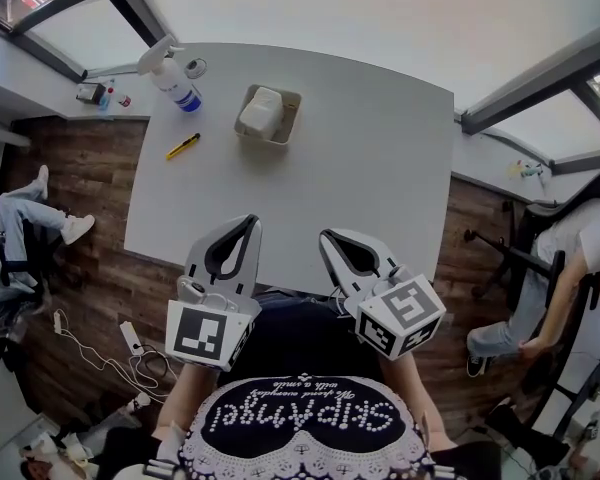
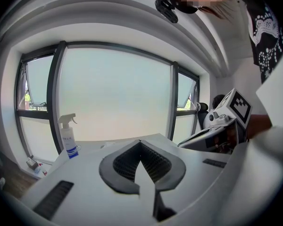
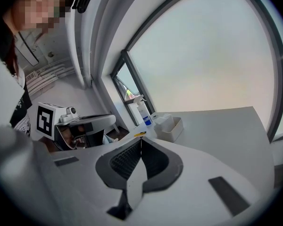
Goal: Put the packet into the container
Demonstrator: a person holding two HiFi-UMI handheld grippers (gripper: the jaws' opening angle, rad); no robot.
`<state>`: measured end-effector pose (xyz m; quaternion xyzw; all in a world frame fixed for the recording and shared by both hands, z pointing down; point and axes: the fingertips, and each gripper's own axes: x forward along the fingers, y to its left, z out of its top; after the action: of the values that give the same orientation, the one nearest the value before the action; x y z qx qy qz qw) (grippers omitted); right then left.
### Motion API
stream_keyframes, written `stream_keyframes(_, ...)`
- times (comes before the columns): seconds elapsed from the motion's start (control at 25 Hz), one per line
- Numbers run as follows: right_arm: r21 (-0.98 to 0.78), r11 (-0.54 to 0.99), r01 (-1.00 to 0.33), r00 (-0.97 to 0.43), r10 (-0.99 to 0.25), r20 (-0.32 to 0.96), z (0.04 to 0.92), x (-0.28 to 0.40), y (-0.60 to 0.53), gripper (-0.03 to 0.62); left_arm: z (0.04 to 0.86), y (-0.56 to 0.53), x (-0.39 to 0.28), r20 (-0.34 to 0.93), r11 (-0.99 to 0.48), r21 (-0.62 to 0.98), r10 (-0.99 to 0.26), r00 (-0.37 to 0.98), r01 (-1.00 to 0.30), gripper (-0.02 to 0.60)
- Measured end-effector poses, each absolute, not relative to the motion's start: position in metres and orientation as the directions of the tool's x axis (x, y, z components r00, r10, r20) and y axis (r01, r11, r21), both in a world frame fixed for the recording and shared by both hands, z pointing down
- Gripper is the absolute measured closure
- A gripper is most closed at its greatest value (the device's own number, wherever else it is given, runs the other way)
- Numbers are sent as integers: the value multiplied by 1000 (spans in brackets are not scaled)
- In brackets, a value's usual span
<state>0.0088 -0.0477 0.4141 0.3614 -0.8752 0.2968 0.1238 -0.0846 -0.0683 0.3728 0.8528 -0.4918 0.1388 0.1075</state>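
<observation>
A person is holding the left gripper and right gripper at the near edge of a white tabletop, both jaws closed and empty. The white packet is lying inside the container, well apart from both. The blue label on a spray bottle is too small to read. A yellow cutter is lying nearby.

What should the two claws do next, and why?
Probably nothing to fetch: just rest both by the near edge of the table. The white packet already seems to lie in the container on the far side, and the left claw and right claw are both shut and empty.
</observation>
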Motion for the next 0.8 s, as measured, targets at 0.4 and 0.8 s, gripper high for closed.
stream_keyframes(0.4, -445, 559, -700, -714, -556, 425, 413, 8, -43, 580, 368, -67, -84, 328, -509, 43, -805, 493, -860, 574)
stream_keyframes(0.8, -430, 561, -708, -707, -565, 426, 410, 4, -41, 580, 367, -64, -84, 316, -528, 63, -795, 518, -847, 574)
